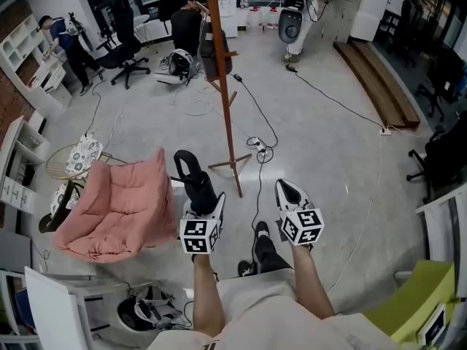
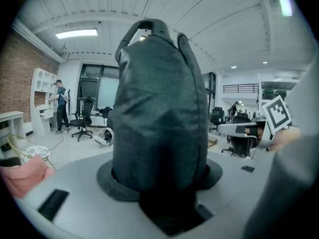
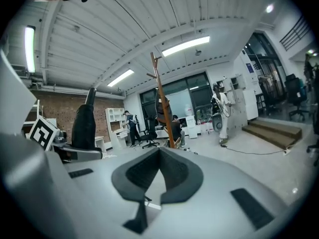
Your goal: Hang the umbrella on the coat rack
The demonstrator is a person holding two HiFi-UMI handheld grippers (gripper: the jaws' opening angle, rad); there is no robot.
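A black folded umbrella (image 1: 193,177) in its sleeve stands upright in my left gripper (image 1: 201,199), which is shut on its lower end. In the left gripper view the umbrella (image 2: 159,113) fills the middle, its strap loop at the top. The wooden coat rack (image 1: 222,86) stands just ahead and slightly right, its feet (image 1: 235,168) on the floor near both grippers, with a dark item (image 1: 215,53) hung on a peg. My right gripper (image 1: 290,190) is beside the left one, shut and empty. The right gripper view shows the rack (image 3: 162,103) ahead and the umbrella (image 3: 83,126) at left.
A pink cushioned seat (image 1: 124,206) lies on the floor at left. Cables and a power strip (image 1: 259,148) run past the rack's feet. Office chairs (image 1: 128,49) and people are at the back, a wooden step (image 1: 379,86) at right, and a green chair (image 1: 408,305) at the near right.
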